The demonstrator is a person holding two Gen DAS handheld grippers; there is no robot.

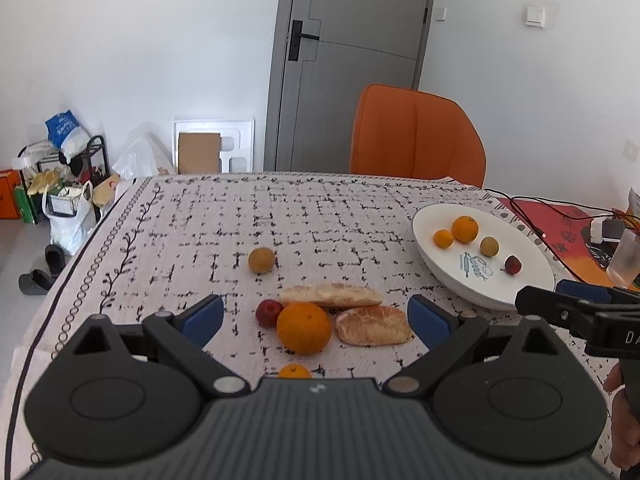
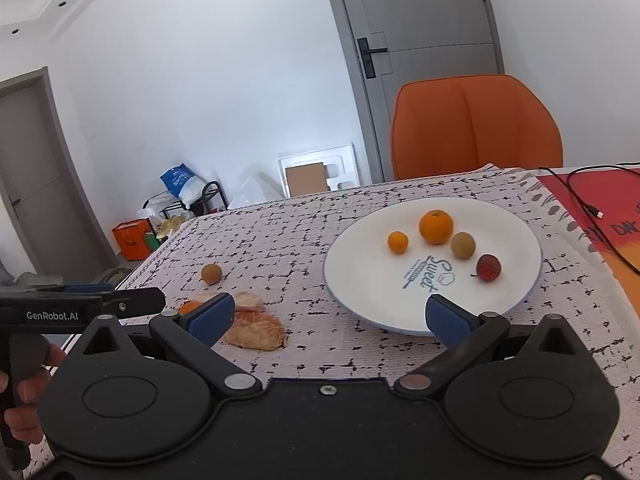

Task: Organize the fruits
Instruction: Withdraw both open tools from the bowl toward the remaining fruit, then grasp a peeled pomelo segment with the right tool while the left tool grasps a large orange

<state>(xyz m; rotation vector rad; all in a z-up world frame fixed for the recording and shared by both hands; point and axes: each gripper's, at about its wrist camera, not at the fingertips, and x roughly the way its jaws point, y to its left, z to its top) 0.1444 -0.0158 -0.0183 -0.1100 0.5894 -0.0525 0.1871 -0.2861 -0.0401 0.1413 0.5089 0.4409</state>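
1. Left wrist view: the left tongs (image 1: 316, 316) stand wide open and hold nothing, hovering low over the counter (image 1: 192, 216).
2. Between their blue pads lies a cluster: a large orange (image 1: 304, 327), a red fruit (image 1: 267, 313) touching its left side, and two bread rolls, one (image 1: 330, 295) just beyond the orange and the other (image 1: 373, 325) to its right.
3. A smaller orange fruit (image 1: 294, 371) peeks out just under the tongs' body, and a brown round fruit (image 1: 261, 260) sits farther ahead, apart from the cluster.
4. Ahead and to the right, the white plate (image 1: 448, 276) already carries four fruits.
5. Right wrist view: the right tongs (image 2: 332, 320) are also spread wide and empty, their right pad over the plate's (image 2: 360, 280) near rim.
6. The four fruits lie in a row well ahead of these tongs; the rolls and the loose brown fruit (image 2: 211, 273) lie to their left.
7. Judgement: sorting looks partly done, and the left tongs seem lined up for the large orange.
8. The next move calls for lowering and closing around the orange alone, clear of the red fruit and the rolls pressed against it, then carrying it right to the plate.
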